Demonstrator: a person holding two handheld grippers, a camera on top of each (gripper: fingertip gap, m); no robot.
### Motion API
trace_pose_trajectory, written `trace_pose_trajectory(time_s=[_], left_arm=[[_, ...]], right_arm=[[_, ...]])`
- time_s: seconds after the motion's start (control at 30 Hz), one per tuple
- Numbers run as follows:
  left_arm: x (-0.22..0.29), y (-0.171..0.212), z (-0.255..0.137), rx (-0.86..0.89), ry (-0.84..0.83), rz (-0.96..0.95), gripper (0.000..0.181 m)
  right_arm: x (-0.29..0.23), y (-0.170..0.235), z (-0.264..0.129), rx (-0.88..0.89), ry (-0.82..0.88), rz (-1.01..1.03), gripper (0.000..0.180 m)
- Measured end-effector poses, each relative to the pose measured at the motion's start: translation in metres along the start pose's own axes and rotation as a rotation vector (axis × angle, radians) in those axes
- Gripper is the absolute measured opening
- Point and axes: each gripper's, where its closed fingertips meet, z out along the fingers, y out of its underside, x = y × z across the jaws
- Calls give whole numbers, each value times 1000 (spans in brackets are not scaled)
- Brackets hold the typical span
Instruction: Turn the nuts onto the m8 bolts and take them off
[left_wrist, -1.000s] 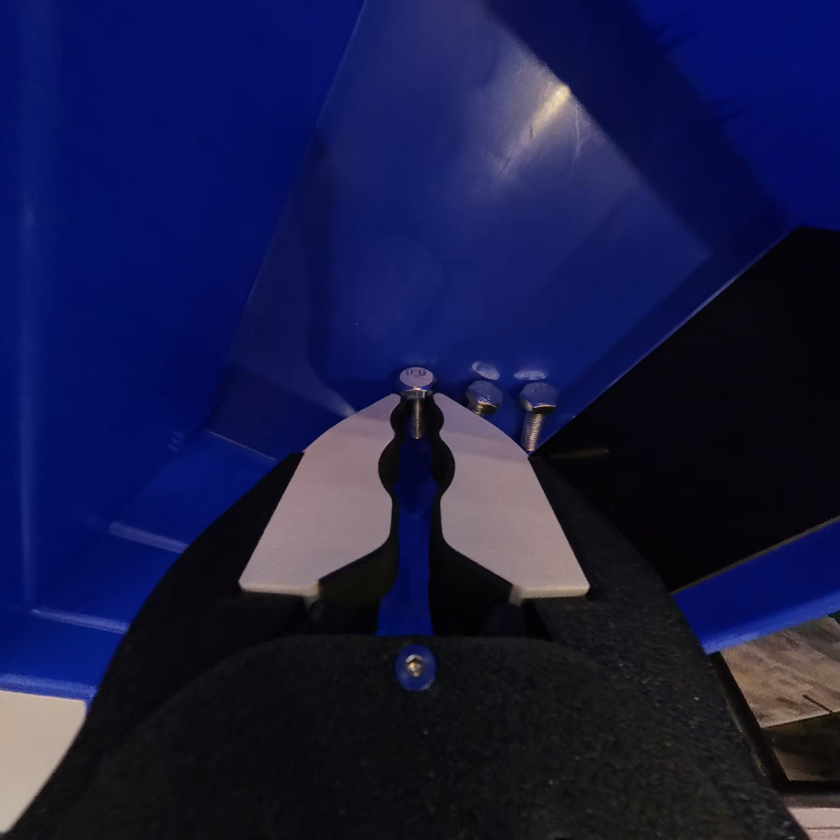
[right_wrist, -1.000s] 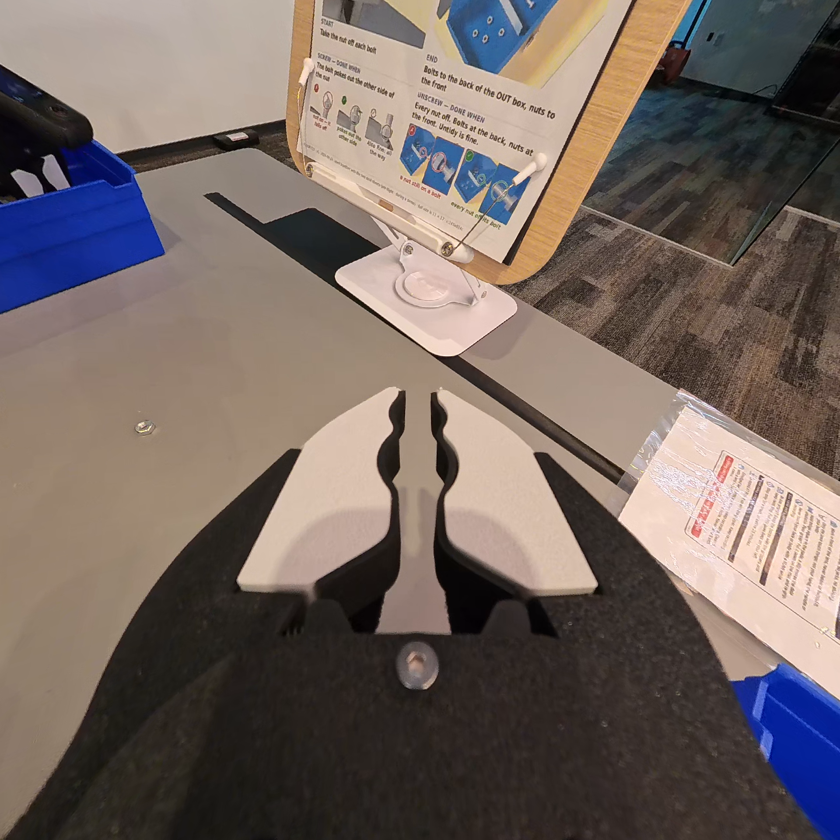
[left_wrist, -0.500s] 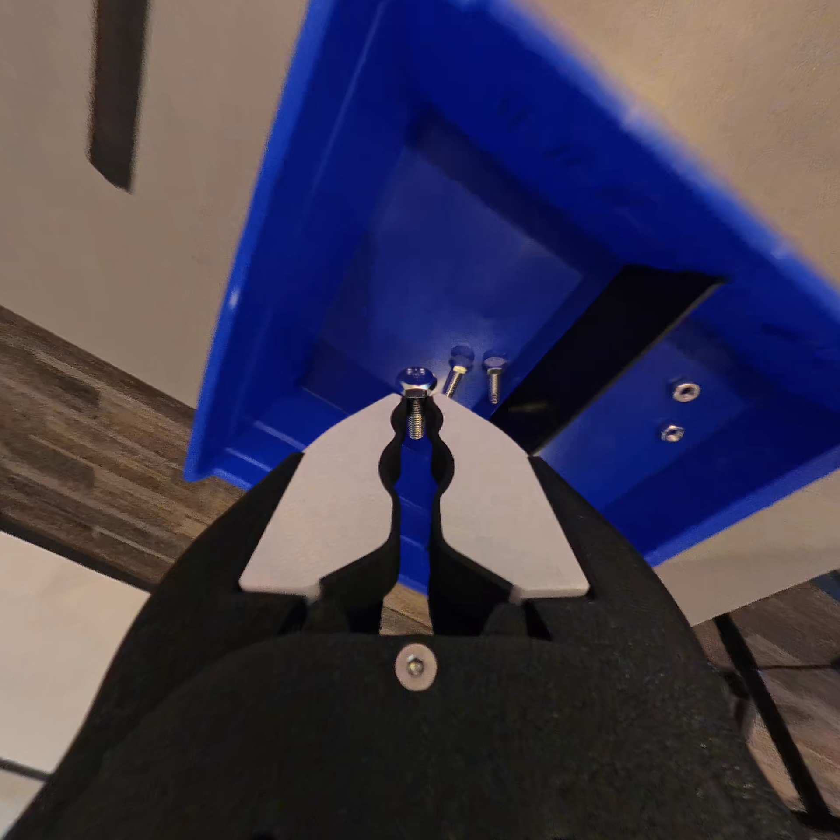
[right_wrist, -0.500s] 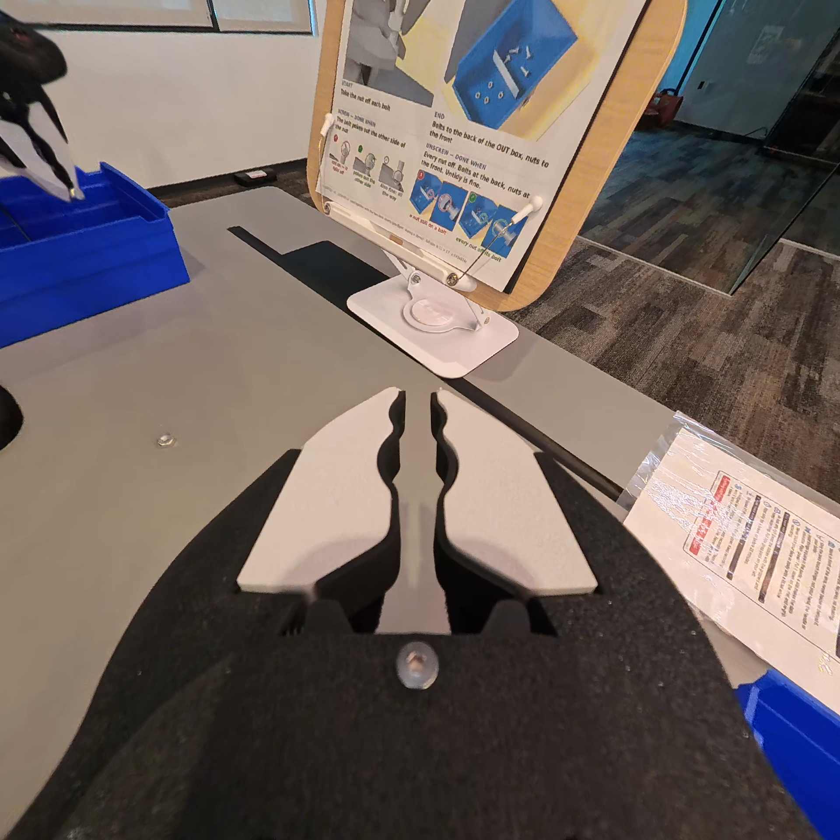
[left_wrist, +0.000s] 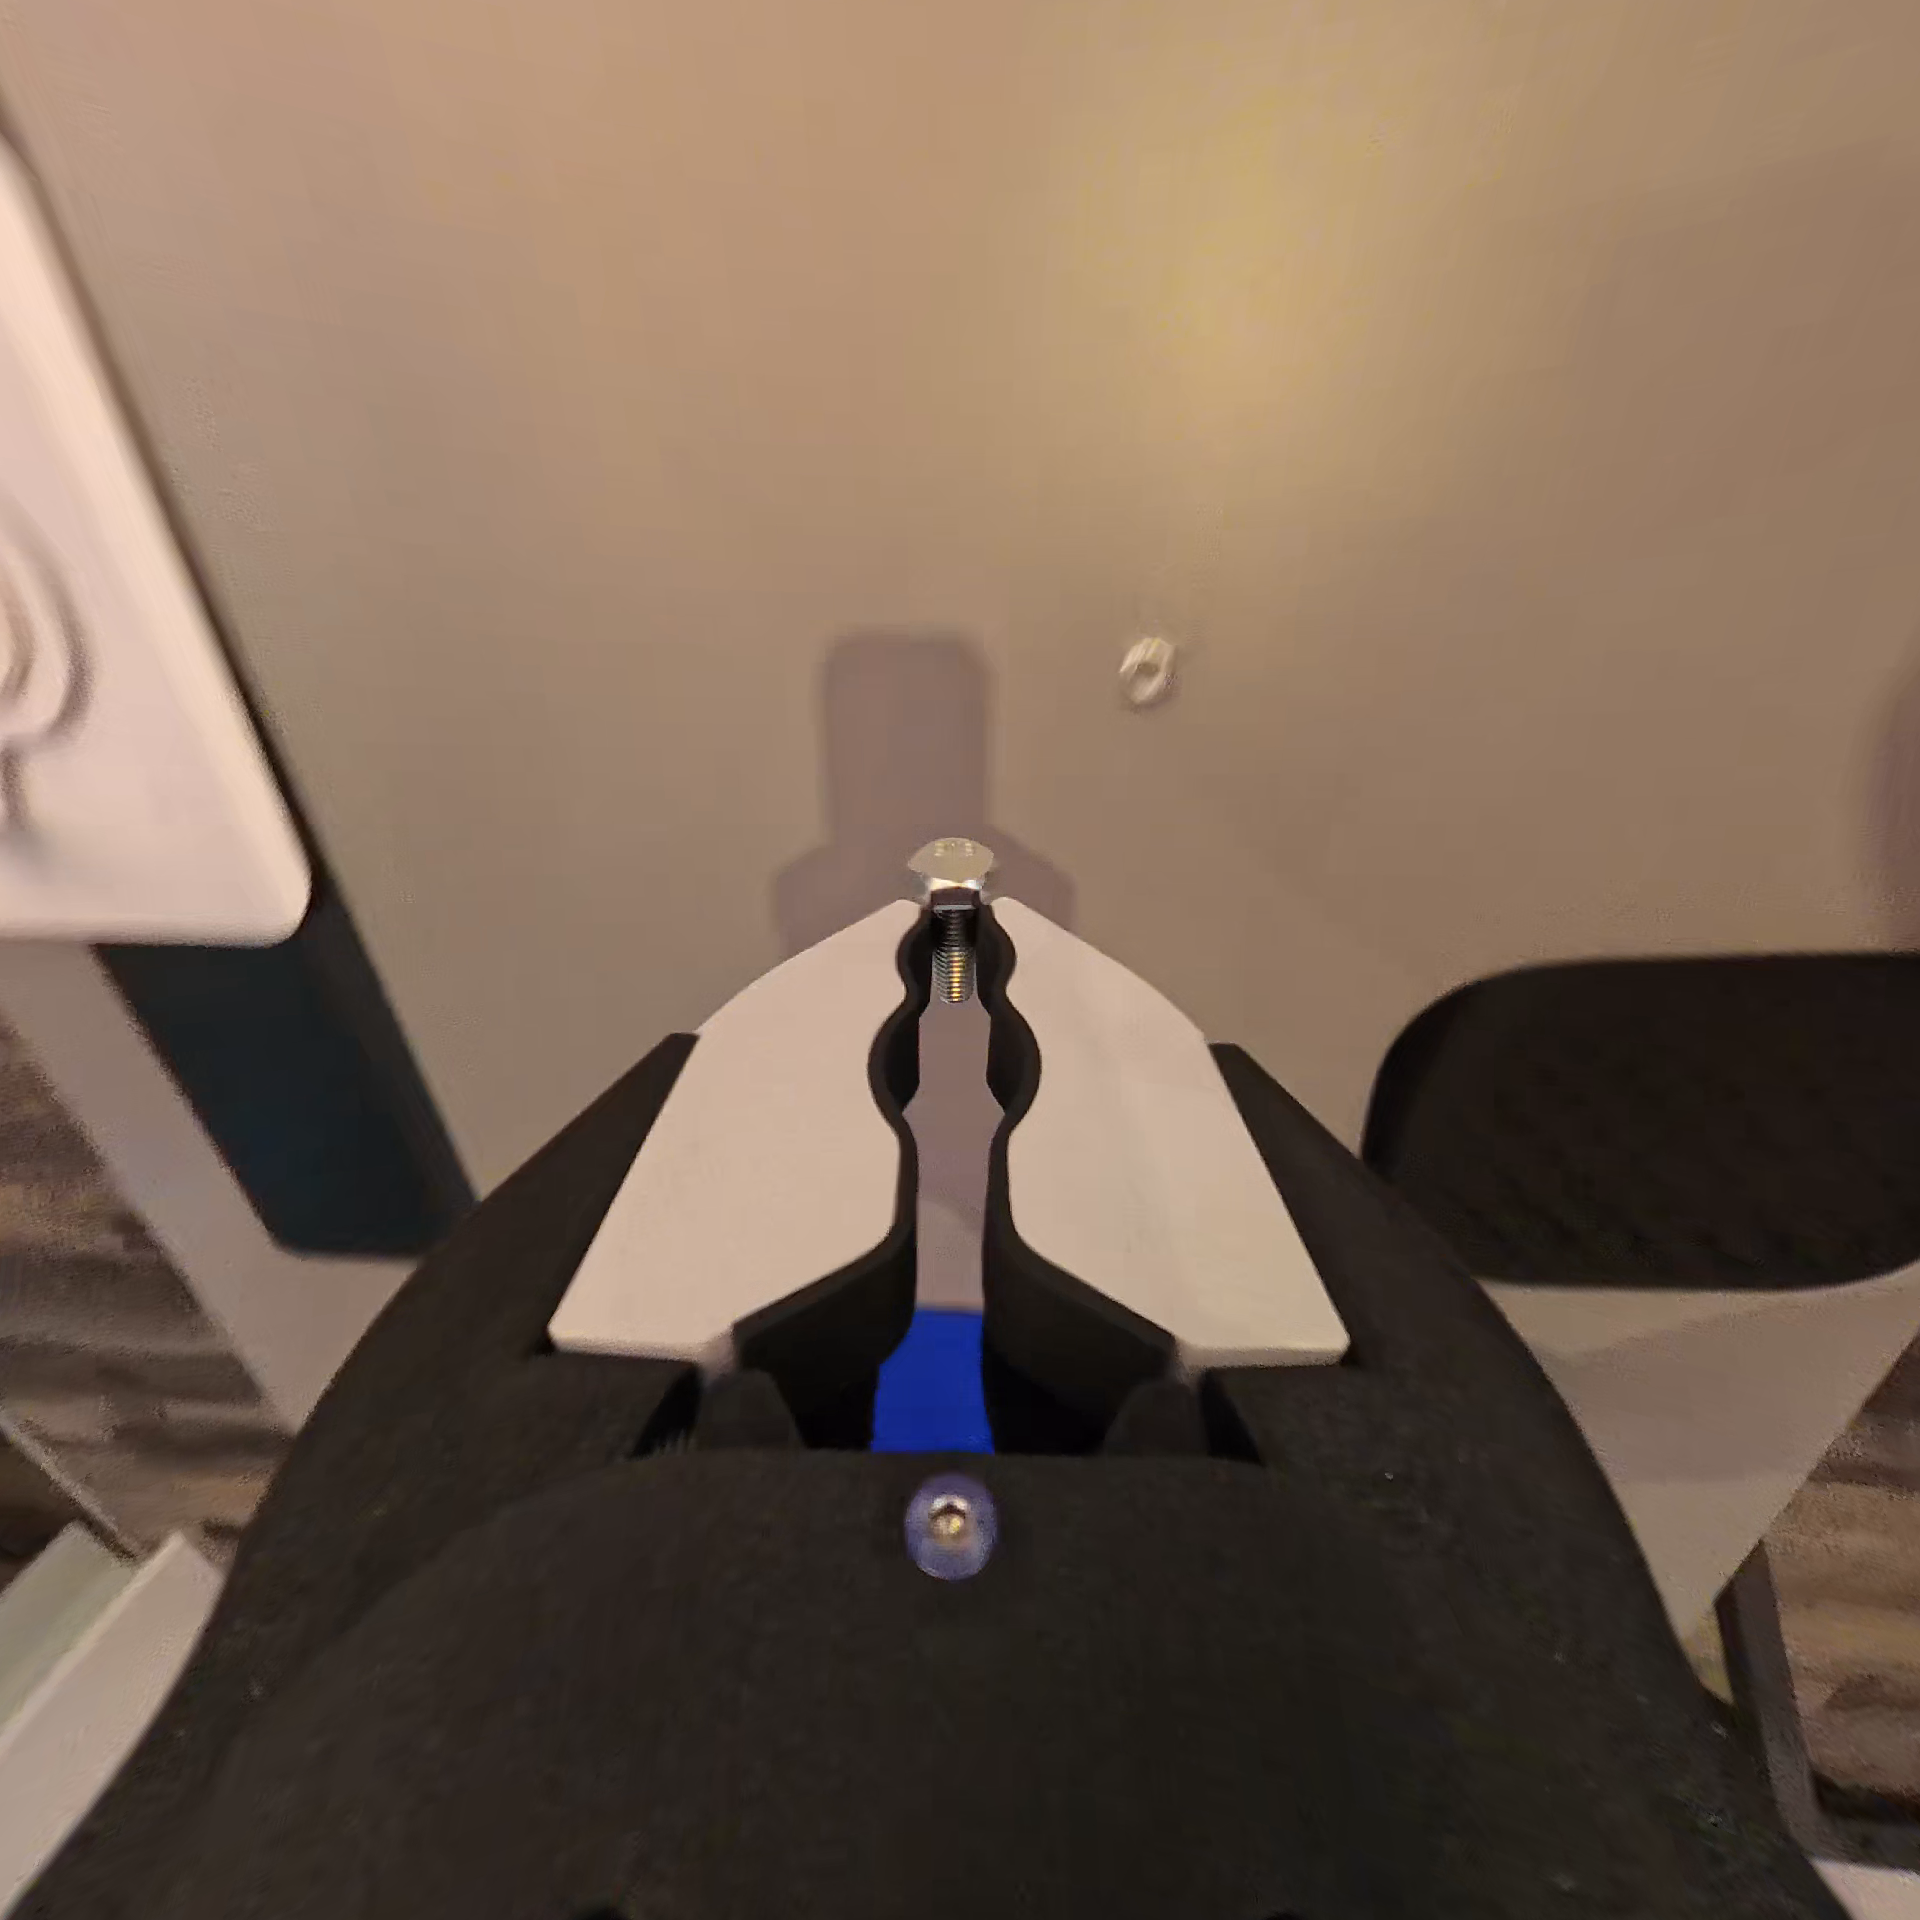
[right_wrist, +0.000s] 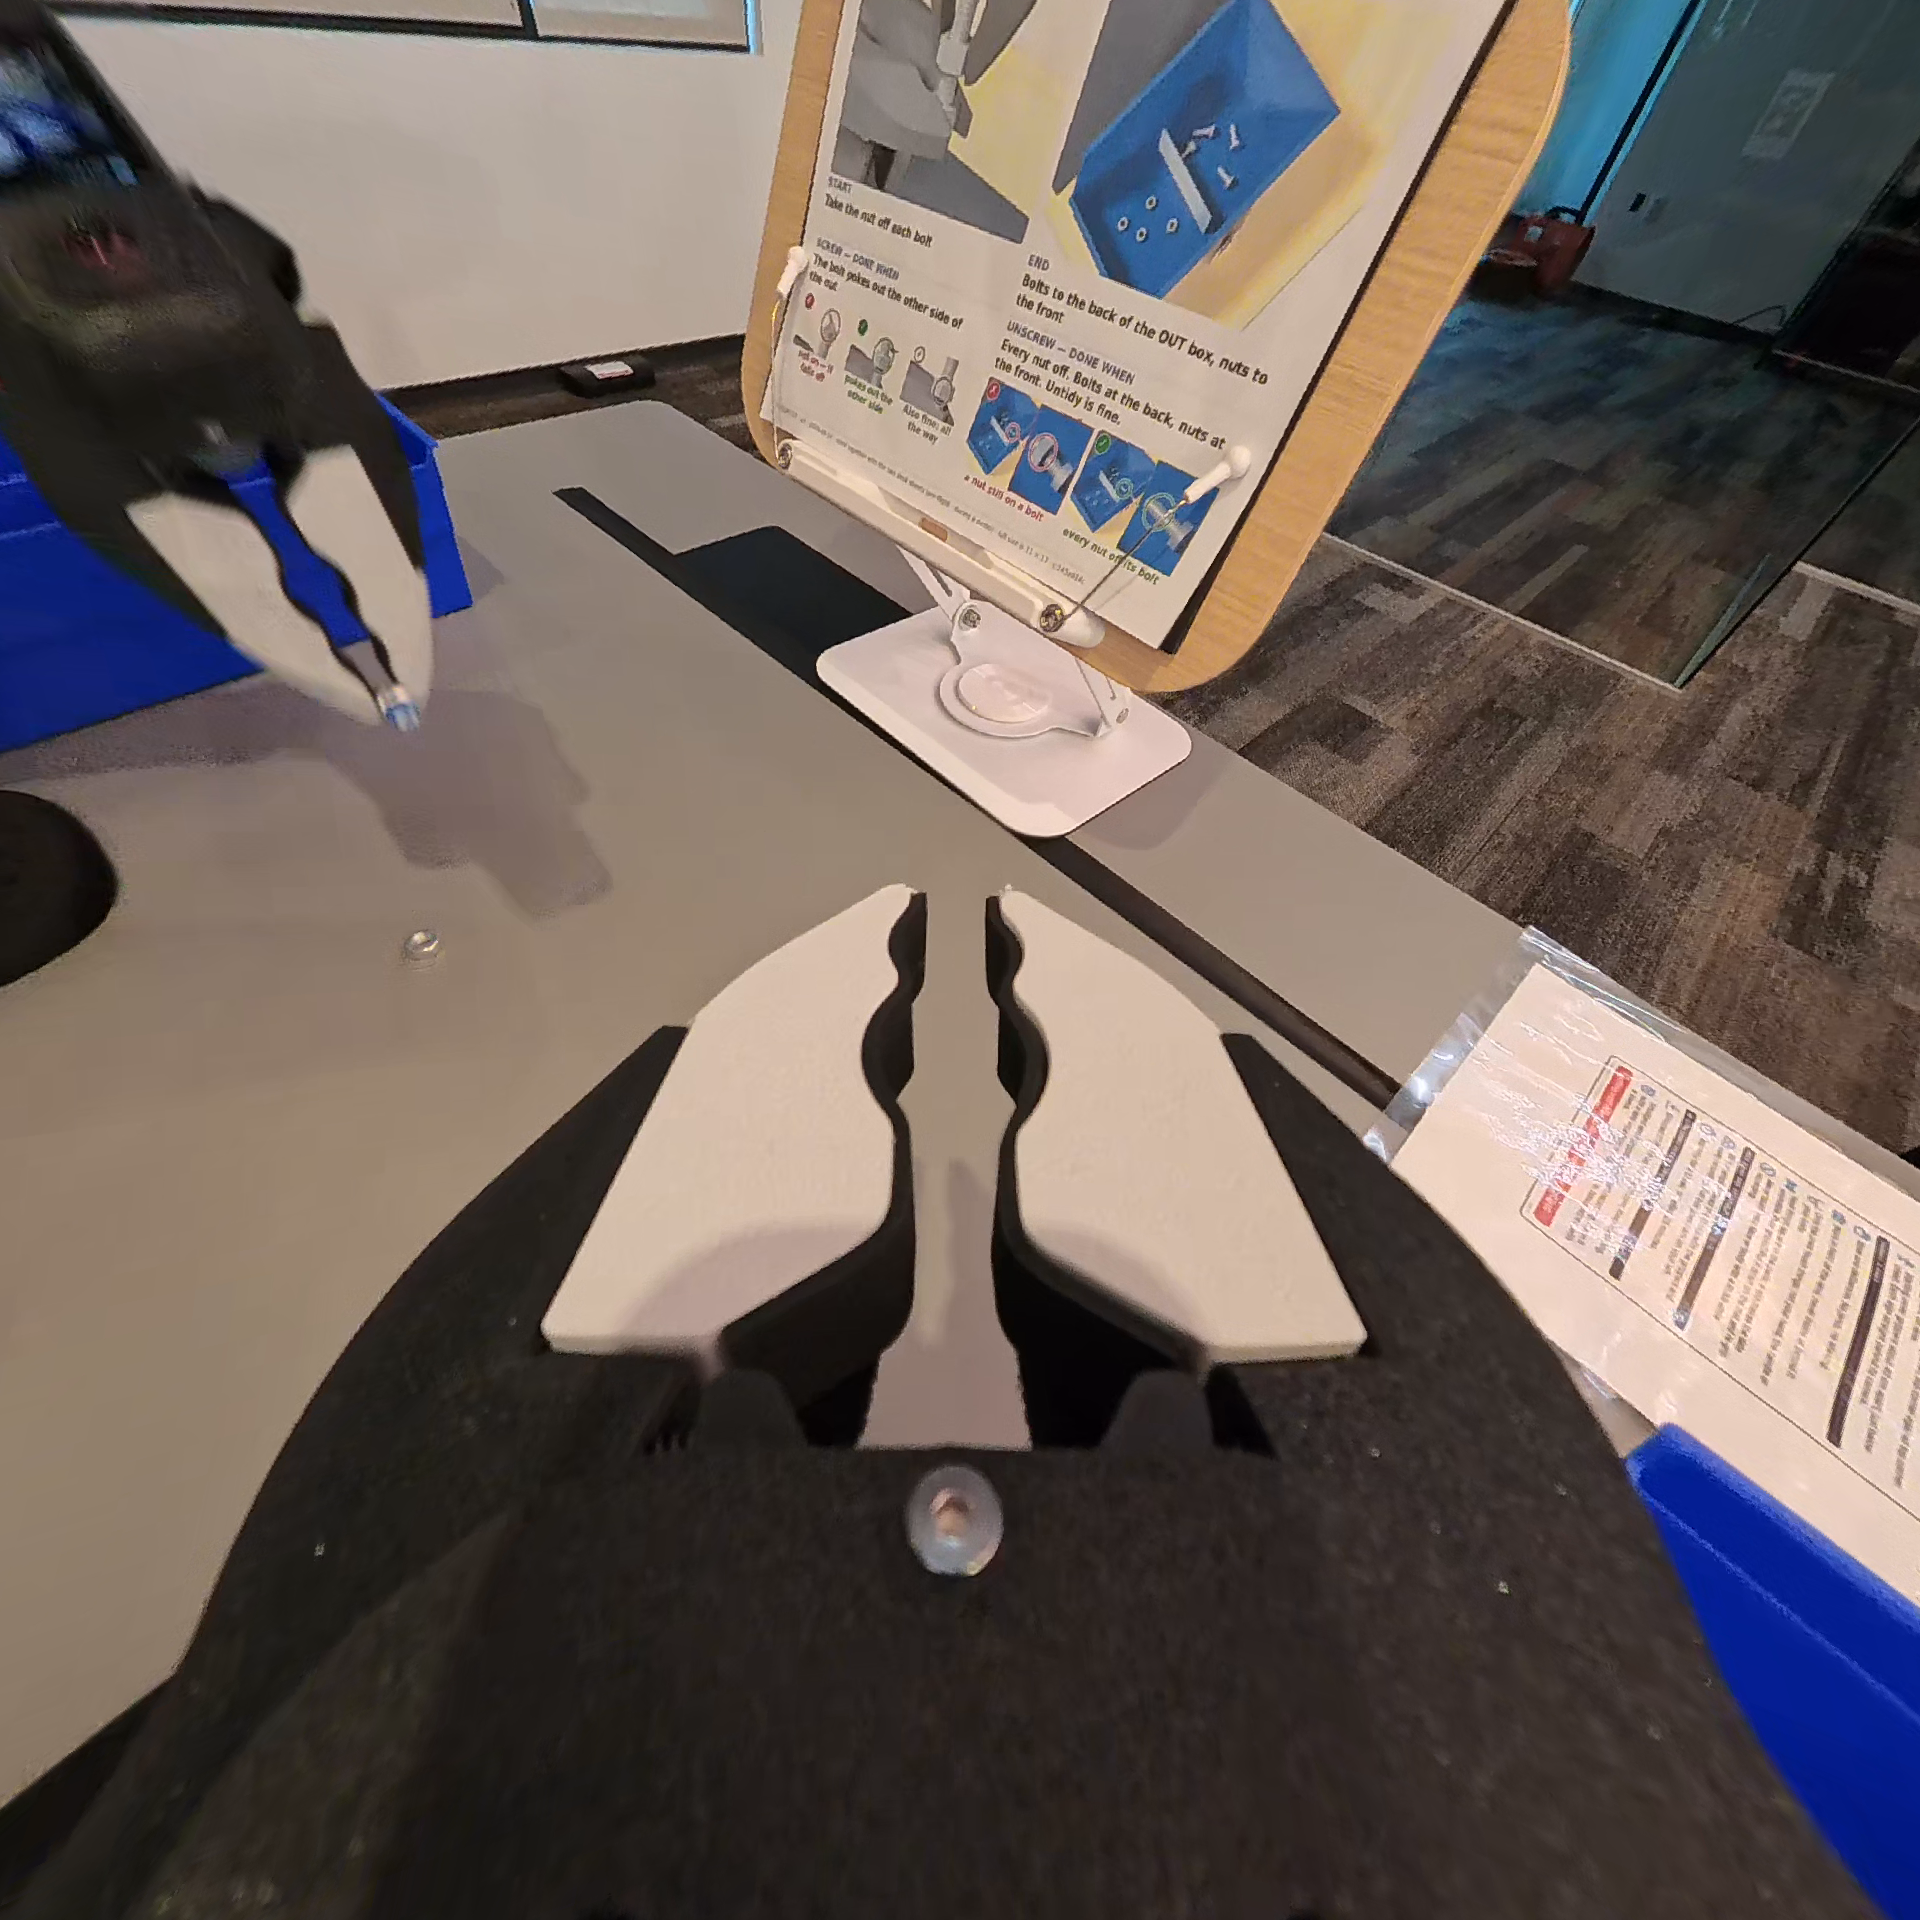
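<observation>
My left gripper (left_wrist: 952, 906) is shut on a small silver bolt (left_wrist: 952, 883); its hex head pokes out past the fingertips and its thread lies between them. It hovers over the grey table (left_wrist: 1143, 364). A loose silver nut (left_wrist: 1146, 668) lies on the table ahead and to the right. In the right wrist view the left gripper (right_wrist: 390, 701) shows at upper left, pointing down at the table with the bolt (right_wrist: 398, 715), and the nut (right_wrist: 422, 947) lies below it. My right gripper (right_wrist: 956, 894) has a narrow gap between its fingers and holds nothing.
A blue bin (right_wrist: 62, 623) stands at the far left of the table. A white stand (right_wrist: 1003, 727) holds a wooden instruction board (right_wrist: 1143, 312). A bagged sheet (right_wrist: 1683, 1247) and another blue bin (right_wrist: 1808, 1621) lie at the right. A black pad (left_wrist: 1652, 1122) sits nearby. About 30 cm separates my left fingertips from my right.
My left gripper has lifted the bolt out of the blue bin and carried it over the open table near the loose nut. My right gripper has risen slightly.
</observation>
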Motion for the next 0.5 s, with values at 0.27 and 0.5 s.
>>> trace_pose_trajectory(time_s=[0.27,0.5], left_arm=[[30,-84,63,3,88,98,8],[37,-92,92,-13,123,79,8]], right_arm=[[12,17,-13,-56,33,31,10],[13,26,-14,-91,29,30,10]])
